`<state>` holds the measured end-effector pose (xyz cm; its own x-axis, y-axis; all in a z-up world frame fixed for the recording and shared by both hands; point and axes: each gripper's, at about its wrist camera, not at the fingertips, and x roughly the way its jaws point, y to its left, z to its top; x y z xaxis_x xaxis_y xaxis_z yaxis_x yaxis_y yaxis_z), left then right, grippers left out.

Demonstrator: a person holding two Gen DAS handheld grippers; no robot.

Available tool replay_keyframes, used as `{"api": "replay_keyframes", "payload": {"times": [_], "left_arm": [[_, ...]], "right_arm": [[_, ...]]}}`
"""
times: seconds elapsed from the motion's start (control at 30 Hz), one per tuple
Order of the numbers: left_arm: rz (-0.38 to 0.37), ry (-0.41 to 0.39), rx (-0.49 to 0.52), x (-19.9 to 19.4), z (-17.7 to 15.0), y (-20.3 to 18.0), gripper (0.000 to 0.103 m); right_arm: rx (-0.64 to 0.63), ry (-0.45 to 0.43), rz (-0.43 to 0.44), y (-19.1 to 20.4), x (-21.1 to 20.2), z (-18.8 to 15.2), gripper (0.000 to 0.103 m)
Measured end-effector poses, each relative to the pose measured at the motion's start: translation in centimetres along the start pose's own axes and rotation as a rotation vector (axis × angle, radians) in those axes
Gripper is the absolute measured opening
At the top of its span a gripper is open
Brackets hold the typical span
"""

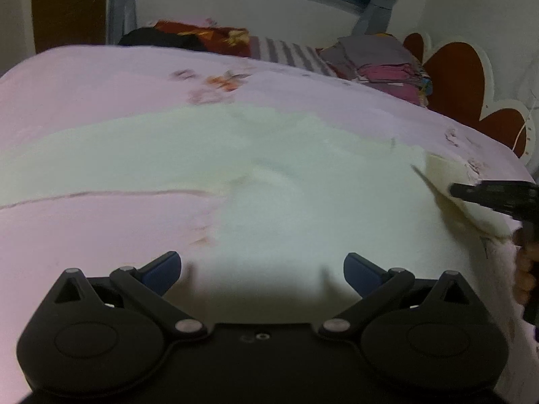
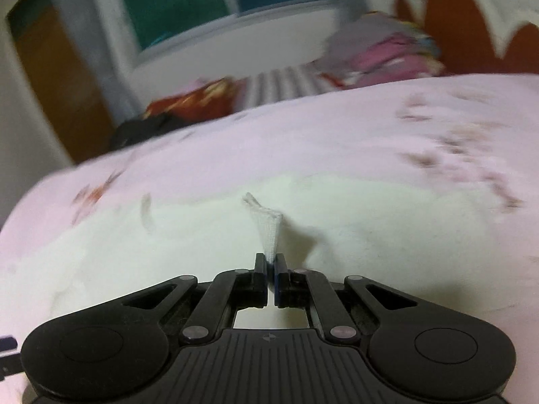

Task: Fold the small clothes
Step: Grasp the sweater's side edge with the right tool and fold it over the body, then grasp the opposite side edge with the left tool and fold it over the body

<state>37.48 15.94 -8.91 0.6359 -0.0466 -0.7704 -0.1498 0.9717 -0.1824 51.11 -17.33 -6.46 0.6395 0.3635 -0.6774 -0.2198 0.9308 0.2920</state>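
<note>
Garment (image 2: 202, 252) edge pinched in right gripper (image 2: 271, 264).

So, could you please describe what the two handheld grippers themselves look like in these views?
Both are matte black plastic. The left gripper has two rounded housings, linkage arms with silver pivot pins, and blue pads on its fingers. The right gripper is built the same way, with a ribbed centre plate bearing a small crosshair mark and blue on one finger pad. No cables or sleeves are visible.

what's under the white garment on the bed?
The pink floral bedsheet shows all around the white garment, so it lies on that. Anything beneath its middle is covered. The right hand-held gripper pinches one lifted edge.
</note>
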Motion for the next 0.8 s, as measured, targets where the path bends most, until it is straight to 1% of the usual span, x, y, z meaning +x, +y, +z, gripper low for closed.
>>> {"api": "replay_keyframes", "payload": {"times": [0.17, 0.23, 0.27, 0.3, 0.33, 0.37, 0.4, 0.43, 0.47, 0.5, 0.53, 0.57, 0.6, 0.63, 0.7, 0.73, 0.77, 0.8], "left_arm": [[0.015, -0.008, -0.060, -1.8, -0.8, 3.9, 0.102], [0.001, -0.002, -0.075, -2.2, -0.9, 4.9, 0.093], [-0.006, 0.000, -0.076, -2.3, -0.9, 5.3, 0.085], [-0.002, 0.001, -0.072, -2.3, -0.8, 5.4, 0.084], [0.007, -0.001, -0.070, -2.2, -0.7, 5.5, 0.086], [0.010, -0.006, -0.073, -2.1, -0.6, 5.5, 0.091], [0.008, -0.009, -0.079, -1.9, -0.4, 5.3, 0.099], [0.001, -0.013, -0.088, -1.6, -0.2, 5.1, 0.101], [-0.018, -0.017, -0.097, -1.3, 0.1, 4.8, 0.101], [-0.044, -0.020, -0.106, -0.9, 0.4, 4.3, 0.101], [-0.075, -0.025, -0.113, -0.5, 0.8, 3.9, 0.100], [-0.116, -0.030, -0.121, 0.1, 1.3, 3.1, 0.096], [-0.154, -0.032, -0.126, 0.7, 1.7, 2.4, 0.088], [-0.197, -0.025, -0.131, 1.5, 2.3, 1.4, 0.084], [-0.287, -0.019, -0.139, 3.5, 3.2, -1.1, 0.070], [-0.323, -0.011, -0.135, 4.6, 3.6, -2.3, 0.066], [-0.355, 0.004, -0.128, 6.0, 4.2, -3.6, 0.055], [-0.371, 0.022, -0.128, 7.3, 4.5, -4.7, 0.048]], "right_arm": [[-0.100, 0.042, 0.012, 6.6, 3.5, -1.9, 0.003], [-0.119, 0.061, 0.019, 8.4, 4.9, -2.7, 0.003], [-0.125, 0.070, 0.017, 8.9, 5.7, -2.8, 0.003], [-0.142, 0.080, 0.002, 9.7, 6.4, -3.2, 0.003], [-0.164, 0.079, -0.017, 10.0, 7.0, -3.3, 0.010], [-0.199, 0.070, -0.038, 10.2, 7.5, -3.2, 0.022], [-0.224, 0.074, -0.040, 10.9, 7.4, -3.2, 0.065], [-0.232, 0.071, -0.042, 11.2, 7.2, -3.2, 0.084], [-0.229, 0.033, -0.044, 11.2, 6.4, -3.3, 0.083], [-0.230, 0.017, -0.046, 10.9, 5.7, -3.3, 0.083], [-0.218, 0.017, -0.051, 10.2, 4.8, -3.4, 0.080], [-0.193, 0.015, -0.045, 9.5, 4.0, -3.5, 0.074], [-0.158, 0.013, -0.032, 8.3, 3.3, -3.7, 0.059], [-0.119, 0.020, -0.033, 6.9, 2.6, -4.0, 0.050], [-0.058, 0.038, -0.059, 4.8, 1.0, -4.3, 0.045], [-0.021, 0.039, -0.067, 3.2, 0.5, -4.5, 0.045], [0.005, 0.039, -0.075, 2.0, -0.2, -4.7, 0.045], [0.028, 0.044, -0.087, 0.8, -0.6, -4.8, 0.045]]}}
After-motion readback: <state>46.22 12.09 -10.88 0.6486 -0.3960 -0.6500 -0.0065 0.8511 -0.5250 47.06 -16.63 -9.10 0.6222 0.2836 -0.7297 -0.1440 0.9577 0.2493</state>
